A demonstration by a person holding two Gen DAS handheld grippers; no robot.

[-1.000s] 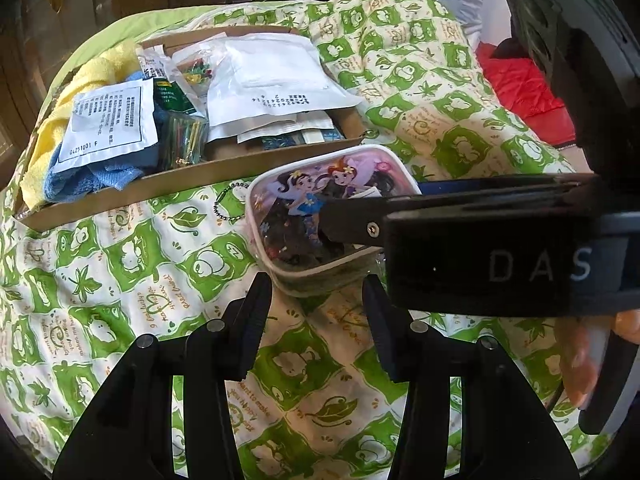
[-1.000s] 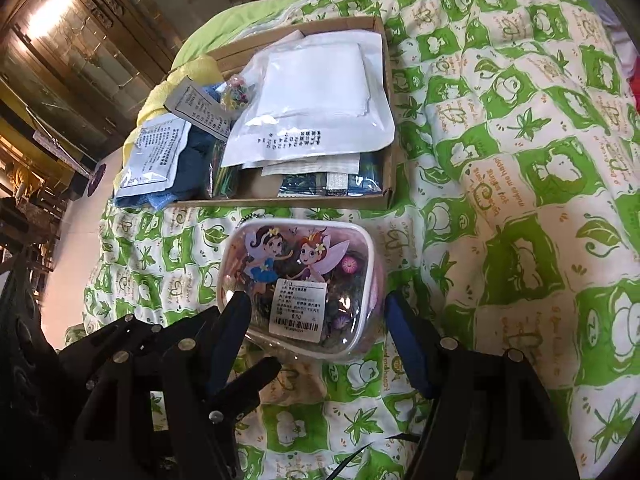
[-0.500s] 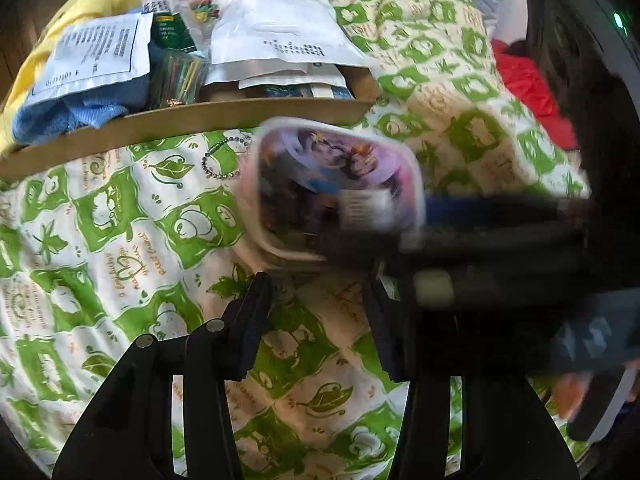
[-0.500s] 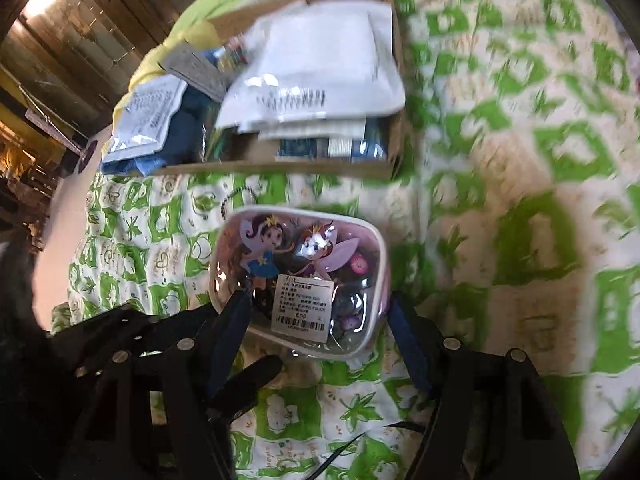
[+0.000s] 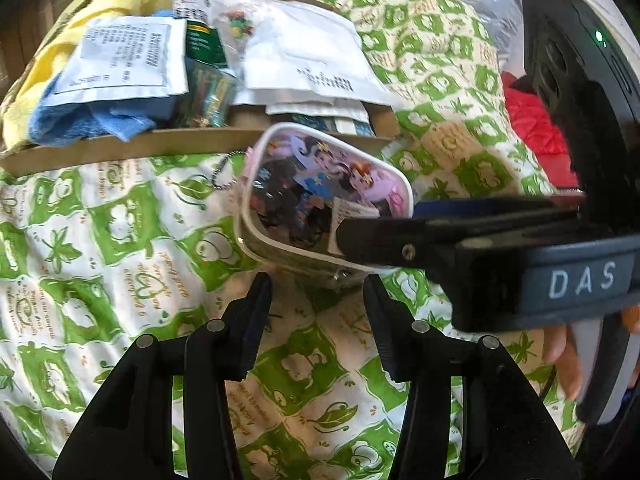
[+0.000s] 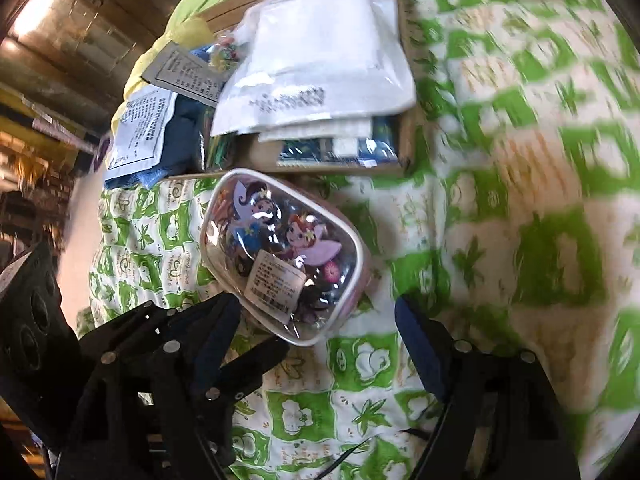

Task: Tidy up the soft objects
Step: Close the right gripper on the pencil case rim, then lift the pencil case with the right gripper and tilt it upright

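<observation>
Both sets of jaws stand apart. The right gripper (image 6: 316, 316) has just been opening; the pouch (image 6: 282, 254) lies between its fingers, but neither pad presses on it. The left gripper (image 5: 318, 292) holds nothing, its gap hanging over bare quilt (image 5: 100, 240) just near of the pouch.

This pouch, a clear zip case with a white rim and two cartoon fairies printed on it, sits tilted on the green-and-white quilt, its far edge touching or overlapping the near wall of the box (image 5: 120, 146). A bead chain trails from its left corner. Inside the box lie white mailers, a blue cloth (image 5: 92, 120) and yellow fabric at the far left.

By my reading, the step in hand is setting the pouch down by the box, or regripping it; it is not yet inside. Next, the pouch wants a firm pinch across its sides and a lift over the cardboard wall, clear of the mailers. Its slick, bulging skin could slip.

"DAS" reads in white on the right gripper's body, seen from the left wrist. The pouch's white sticker and the mailers' print are too blurred to read.
</observation>
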